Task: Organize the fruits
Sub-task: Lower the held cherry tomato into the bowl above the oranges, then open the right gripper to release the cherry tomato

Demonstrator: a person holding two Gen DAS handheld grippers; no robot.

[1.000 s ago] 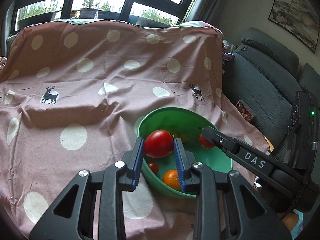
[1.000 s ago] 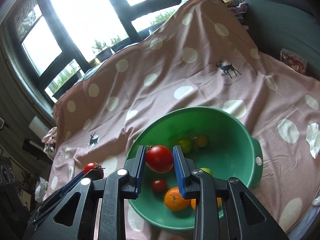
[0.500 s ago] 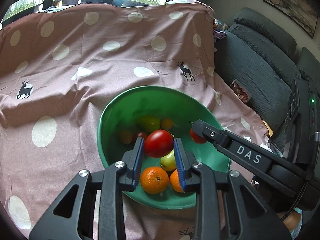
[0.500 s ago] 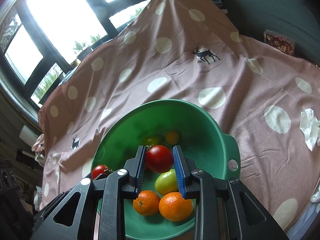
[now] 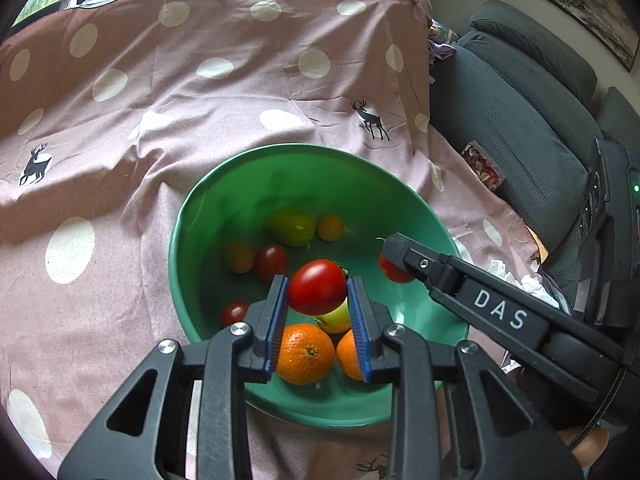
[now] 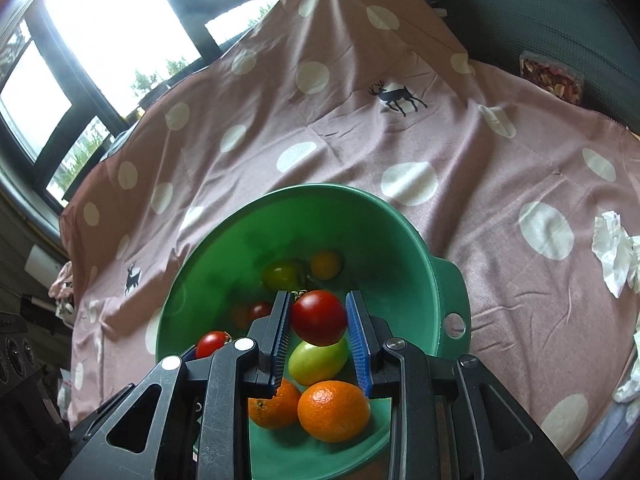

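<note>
Fruit: most of it already lies in the green bowl (image 5: pixel 224 184) on the spotted cloth (image 5: pixel 120 128); 2 tomatoes are in transit, 1 per gripper, both above the bowl.

Left side of bowl: a dull orange fruit (image 5: pixel 239 256) and a dark red tomato (image 5: pixel 271 261) rest side by side on the far-left floor, with a small red tomato (image 5: pixel 234 312) nearer. They sit low because the wall slopes inward; anything dropped rolls to the bottom.

Centre: left gripper (image 5: pixel 319 304) is clamped on a big red tomato (image 5: pixel 317 287), blue pads on its 2 flanks, held over the middle of the bowl and not the rim, so a release should land inside. Under it: a yellow-green fruit (image 5: pixel 337 317) and 2 oranges (image 5: pixel 305 353) at the near wall. Far centre: a green fruit (image 5: pixel 289 226) and a small orange one (image 5: pixel 329 227), touching or nearly so.

Right: right gripper (image 6: pixel 318 322) is closed on its own red tomato (image 6: pixel 319 317), also over the bowl interior. In the left wrist view this gripper enters from the right, its tip over the right half of the bowl.

Judgement: both tomatoes are placed for release. The drop looks short, though height cannot be told exactly. Risk: a tomato landing on the oranges may roll, but the wall should contain it. Soft skin, so pads should open gently.

Off the bowl, right: crumpled white paper (image 6: pixel 614 252) on the cloth, well apart from the fruit.
</note>
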